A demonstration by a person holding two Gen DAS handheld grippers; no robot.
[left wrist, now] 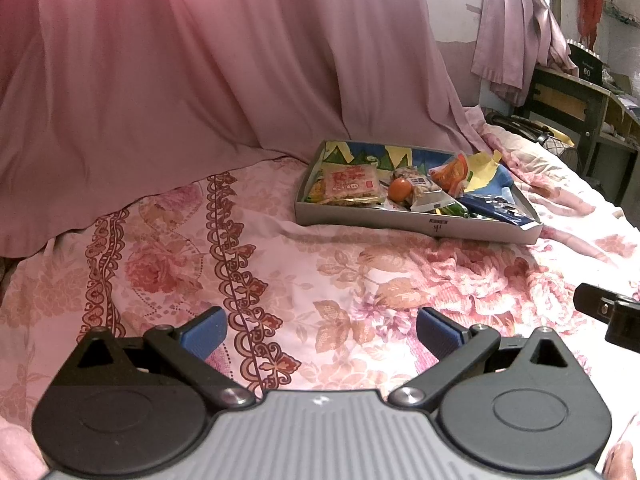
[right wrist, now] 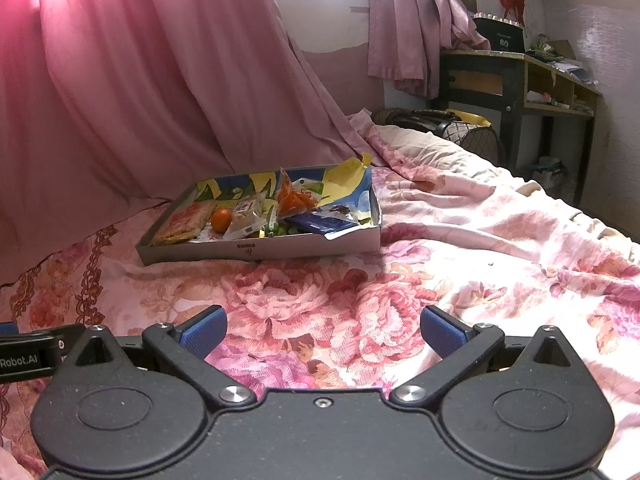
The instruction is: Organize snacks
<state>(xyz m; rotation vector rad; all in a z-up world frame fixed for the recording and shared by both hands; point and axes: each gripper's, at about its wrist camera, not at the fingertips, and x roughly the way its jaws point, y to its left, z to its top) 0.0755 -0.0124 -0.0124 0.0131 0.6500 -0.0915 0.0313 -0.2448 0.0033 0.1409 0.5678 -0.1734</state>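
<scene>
A shallow cardboard box (left wrist: 360, 222) (right wrist: 304, 244) lies on the floral bed sheet ahead of both grippers. It holds a pink cracker packet (left wrist: 352, 185) (right wrist: 182, 222), a small orange (left wrist: 400, 189) (right wrist: 221, 219), a clear nut bag (left wrist: 420, 184) (right wrist: 246, 216), an orange snack bag (left wrist: 450, 174) (right wrist: 294, 196) and a dark blue packet (left wrist: 492, 208) (right wrist: 324, 222). My left gripper (left wrist: 322, 334) is open and empty, low over the sheet, well short of the box. My right gripper (right wrist: 324, 332) is open and empty too, beside the left one.
A pink curtain (left wrist: 180, 72) (right wrist: 120, 80) hangs behind the bed on the left. A dark desk with shelves (right wrist: 520, 84) (left wrist: 580, 100) stands at the far right. A pillow (right wrist: 420, 140) lies beyond the box. The floral sheet (right wrist: 480, 240) spreads to the right.
</scene>
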